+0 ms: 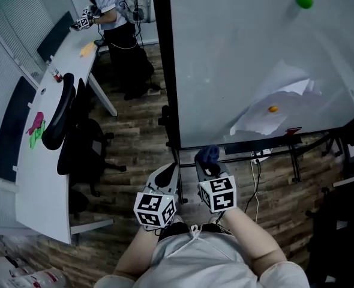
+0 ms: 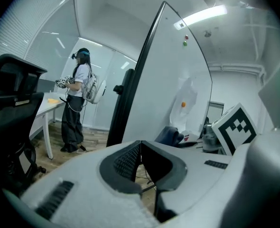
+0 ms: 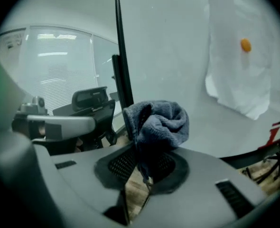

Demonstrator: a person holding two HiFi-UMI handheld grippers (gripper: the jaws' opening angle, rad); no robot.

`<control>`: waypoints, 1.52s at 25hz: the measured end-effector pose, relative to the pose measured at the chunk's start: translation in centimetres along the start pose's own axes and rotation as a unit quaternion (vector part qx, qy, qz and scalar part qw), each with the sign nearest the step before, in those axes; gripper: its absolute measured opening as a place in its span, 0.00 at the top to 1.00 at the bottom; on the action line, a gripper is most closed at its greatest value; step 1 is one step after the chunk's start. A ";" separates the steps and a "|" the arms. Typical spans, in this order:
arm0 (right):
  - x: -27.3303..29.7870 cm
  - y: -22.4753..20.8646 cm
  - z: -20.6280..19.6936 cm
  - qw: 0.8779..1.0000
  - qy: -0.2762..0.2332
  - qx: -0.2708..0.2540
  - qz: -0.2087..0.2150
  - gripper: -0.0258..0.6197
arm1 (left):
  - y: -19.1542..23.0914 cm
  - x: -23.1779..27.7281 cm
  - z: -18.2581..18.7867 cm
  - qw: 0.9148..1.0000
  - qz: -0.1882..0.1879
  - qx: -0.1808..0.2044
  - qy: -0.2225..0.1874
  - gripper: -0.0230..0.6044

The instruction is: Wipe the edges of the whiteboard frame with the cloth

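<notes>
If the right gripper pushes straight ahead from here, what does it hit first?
Probably the whiteboard frame, at its dark left edge near the bottom corner. The cloth clamped in the right gripper would touch first. Depth is hard to judge.

- One whiteboard (image 1: pixel 237 59)
- One cloth (image 1: pixel 208 155)
- Two tools: left tool (image 1: pixel 167 174), right tool (image 1: pixel 204 168)
- Two magnets: green magnet (image 1: pixel 305 0), orange magnet (image 1: pixel 273 108)
- One paper sheet (image 1: pixel 288 92)
- One white bench (image 1: pixel 39 179)
- One office chair (image 1: pixel 62 116)
- One standing person (image 1: pixel 120 35)
</notes>
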State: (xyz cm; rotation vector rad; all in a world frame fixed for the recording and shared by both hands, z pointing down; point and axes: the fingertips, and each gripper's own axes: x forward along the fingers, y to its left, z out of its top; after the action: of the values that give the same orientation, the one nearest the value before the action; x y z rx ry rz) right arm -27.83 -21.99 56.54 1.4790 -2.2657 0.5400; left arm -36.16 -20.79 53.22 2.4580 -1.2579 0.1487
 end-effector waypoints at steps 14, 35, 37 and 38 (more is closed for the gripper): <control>-10.2 -3.5 9.7 0.987 -0.150 -0.063 0.003 0.86 | -6.8 -0.2 9.9 0.994 -0.009 0.057 -0.088 0.93; -12.8 -4.8 11.8 0.977 -0.208 -0.048 -0.010 0.86 | -9.0 1.4 10.3 0.992 -0.013 0.090 -0.089 0.93; -12.9 -4.7 11.9 0.976 -0.214 -0.042 -0.006 0.86 | -9.1 1.5 10.3 0.992 -0.016 0.088 -0.091 0.93; -12.9 -4.7 11.9 0.975 -0.217 -0.038 -0.004 0.86 | -9.2 1.5 10.3 0.992 -0.018 0.087 -0.092 0.93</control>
State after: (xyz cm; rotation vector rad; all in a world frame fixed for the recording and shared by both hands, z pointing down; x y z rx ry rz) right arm -19.92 -19.83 40.30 1.6973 -2.5659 0.1277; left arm -28.64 -20.90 41.47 2.6934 -1.3252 0.0221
